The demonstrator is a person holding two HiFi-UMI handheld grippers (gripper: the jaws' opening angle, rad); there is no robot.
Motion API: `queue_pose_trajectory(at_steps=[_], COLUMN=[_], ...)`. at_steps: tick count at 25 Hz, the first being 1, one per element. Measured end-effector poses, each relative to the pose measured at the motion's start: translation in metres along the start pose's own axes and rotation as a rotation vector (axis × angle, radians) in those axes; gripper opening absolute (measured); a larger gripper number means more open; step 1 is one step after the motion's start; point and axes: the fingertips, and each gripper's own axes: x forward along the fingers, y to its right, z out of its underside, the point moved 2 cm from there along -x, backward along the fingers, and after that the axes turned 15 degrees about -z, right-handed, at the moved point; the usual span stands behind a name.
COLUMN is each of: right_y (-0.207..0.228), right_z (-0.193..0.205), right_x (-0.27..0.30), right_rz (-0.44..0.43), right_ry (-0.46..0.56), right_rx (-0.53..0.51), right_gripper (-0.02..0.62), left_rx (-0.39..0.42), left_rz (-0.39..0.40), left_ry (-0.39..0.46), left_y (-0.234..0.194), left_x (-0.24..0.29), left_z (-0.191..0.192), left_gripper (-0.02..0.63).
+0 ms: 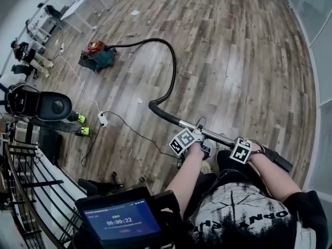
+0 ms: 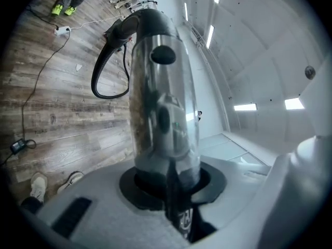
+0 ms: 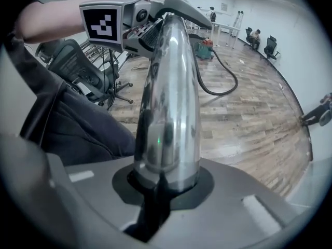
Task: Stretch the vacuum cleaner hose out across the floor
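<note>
I see bright, even light from ceiling strips (image 2: 245, 107), glare on the chrome tube (image 3: 168, 113), fisheye bending and dark corners.

Vacuum cleaner (image 1: 97, 56): on the floor (image 1: 233, 61), at the far left of the head view, well apart from the person.
Hose (image 1: 168, 66): lies on the floor, running right from the vacuum cleaner, then arcing back to the wand's upper-left end.
Wand (image 1: 218, 136): slants before the person, above the floor.
Left hand-held gripper (image 1: 197, 139): on the wand, nearer the hose.
Right hand-held gripper (image 1: 248, 150): on the wand, right of the left one.
Power strip (image 1: 103, 119): on the floor, left of the wand, between the vacuum cleaner and the person.
Chair (image 1: 39, 104): left of the power strip.
</note>
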Motion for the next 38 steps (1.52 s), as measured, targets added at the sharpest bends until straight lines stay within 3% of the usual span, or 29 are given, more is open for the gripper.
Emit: queue_pose_trajectory(at_steps=[6, 14, 23, 29, 38], right_y=[-0.026, -0.034, -0.035, -0.068, -0.101], right_z=[0.039, 0.084, 0.193, 0.258, 0.27], right_x=[-0.005, -0.02, -0.037, -0.041, -0.034], right_rz=[-0.001, -0.024, -0.041, -0.088, -0.087], right_ry=[-0.019, 0.012, 0.008, 0.024, 0.054], right_rx=[0.019, -0.07, -0.165, -0.163, -0.144], right_gripper=[0.057, 0.057, 0.057, 0.057, 0.057], left_rx=[-0.016, -0.005, -0.028, -0.02, 0.01], left_rz=[0.0, -0.029, -0.052, -0.095, -0.101], left_ry=[-0.021, 0.074, 0.166, 0.162, 0.15], left_y=[0.003, 0.024, 0.049, 0.057, 0.053], left_x=[-0.012, -0.03, -0.027, -0.04, -0.064], left_z=[0.043, 0.088, 0.194, 0.265, 0.286], left_gripper=[0.083, 0.083, 0.083, 0.083, 0.083])
